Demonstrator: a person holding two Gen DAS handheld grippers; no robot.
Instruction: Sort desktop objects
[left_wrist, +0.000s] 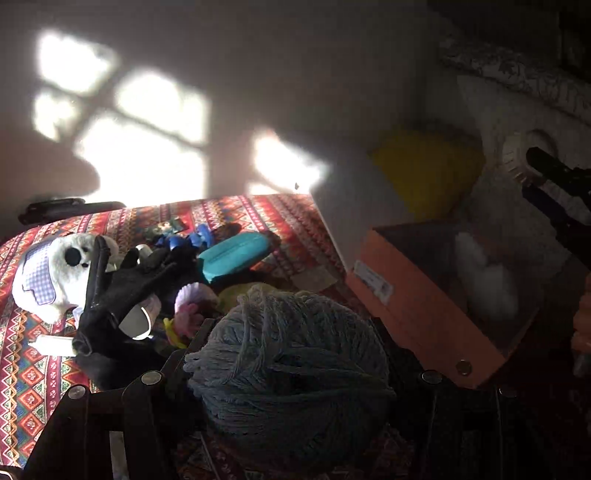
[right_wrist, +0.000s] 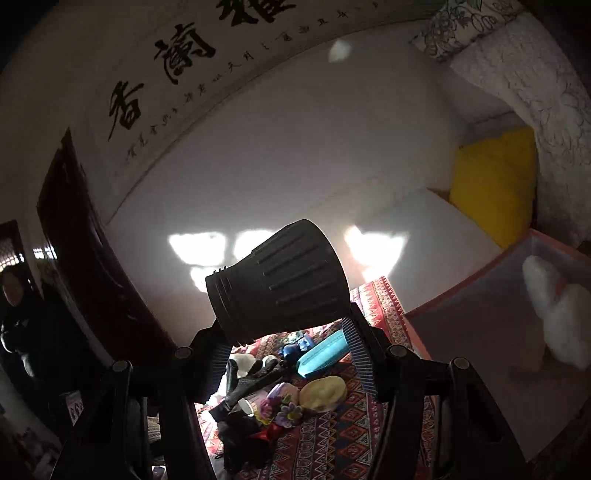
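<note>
Two loads were already in our grippers. Our left gripper (left_wrist: 291, 354) had its jaws closed on a grey-blue yarn ball (left_wrist: 288, 373), carried above the patterned cloth (left_wrist: 33, 373). Our right gripper (right_wrist: 284, 332) pinched a black ribbed cup (right_wrist: 280, 277) by its lower end, its long axis tilted up and to the left. The orange box (left_wrist: 413, 314), with white fluff (left_wrist: 484, 280) inside, lay to the right of both. We judged the right gripper nearer, since the left view showed it reaching over the box's far end.
</note>
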